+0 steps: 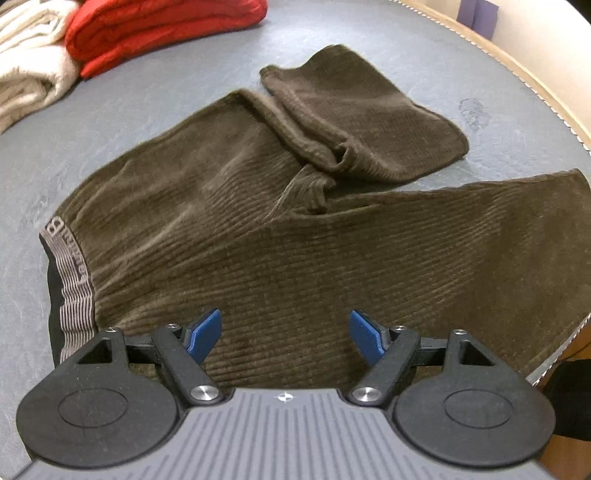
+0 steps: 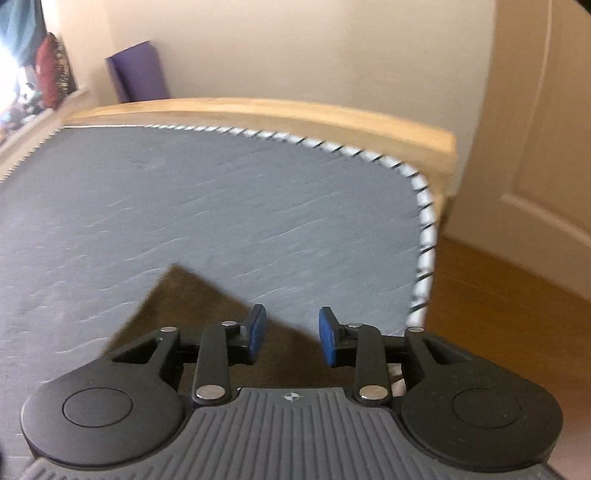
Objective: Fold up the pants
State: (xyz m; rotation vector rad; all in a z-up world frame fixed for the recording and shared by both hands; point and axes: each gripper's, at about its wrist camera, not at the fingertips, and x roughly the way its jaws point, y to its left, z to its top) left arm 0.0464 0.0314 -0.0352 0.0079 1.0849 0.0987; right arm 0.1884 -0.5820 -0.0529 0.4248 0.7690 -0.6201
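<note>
Brown corduroy pants [image 1: 258,229] lie spread on a grey surface [image 1: 155,107], with the striped waistband [image 1: 72,280] at the left. One leg is folded back on itself at the far middle, the other runs off to the right. My left gripper [image 1: 286,334] is open and empty just above the hip area of the pants. In the right wrist view, a corner of the brown fabric [image 2: 192,295] lies under my right gripper [image 2: 292,328], which is open and holds nothing.
A folded red garment [image 1: 159,29] and a cream one [image 1: 29,62] sit at the far left. The grey surface [image 2: 221,206] has a striped piped edge [image 2: 421,221] and a wooden frame [image 2: 295,114]. A purple mat [image 2: 138,72] and a door [image 2: 535,147] stand beyond.
</note>
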